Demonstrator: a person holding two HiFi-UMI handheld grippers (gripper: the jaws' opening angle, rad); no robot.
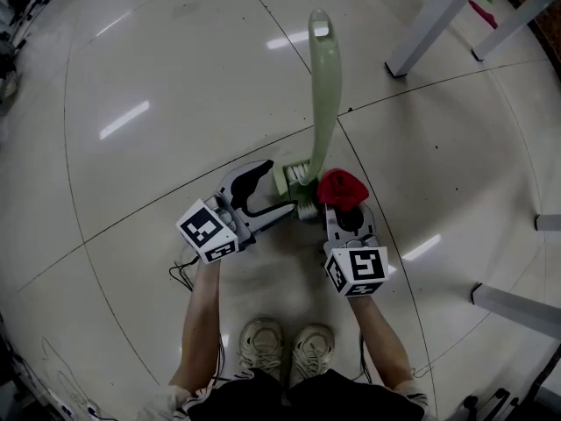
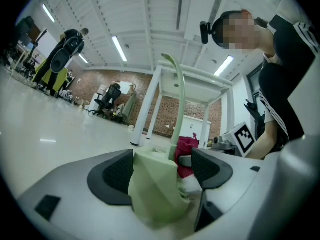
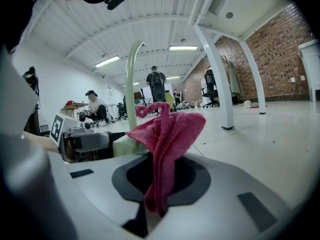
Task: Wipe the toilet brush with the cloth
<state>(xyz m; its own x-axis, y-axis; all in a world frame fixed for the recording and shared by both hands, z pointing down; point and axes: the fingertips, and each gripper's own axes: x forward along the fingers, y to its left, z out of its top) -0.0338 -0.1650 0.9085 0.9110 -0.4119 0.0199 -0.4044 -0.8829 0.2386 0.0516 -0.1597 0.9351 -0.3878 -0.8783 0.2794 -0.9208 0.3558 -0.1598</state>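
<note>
a pale, glossy tiled floor (image 1: 158,77) runs under everything, with white table legs (image 1: 434,20) at the far right and a brick wall (image 3: 280,69) behind them in the right gripper view; the person's shoes (image 1: 285,345) stand at the near edge; the pale green toilet brush (image 1: 324,86) stands just beyond the shoes, its head low between the two grippers and its long curved handle rising above them; the left gripper (image 1: 270,196) sits on the left of the brush head, its jaws spread wide; the left gripper view shows the green head between the dark pads, close against the left pad and clear of the right one, so nothing is clamped; the right gripper (image 1: 347,210) sits just right of the brush head, jaws drawn together on a red-pink cloth (image 1: 342,188); the cloth bunches up out of the pinch in folds, just beside the foot of the handle; whether it touches the brush i cannot tell
</note>
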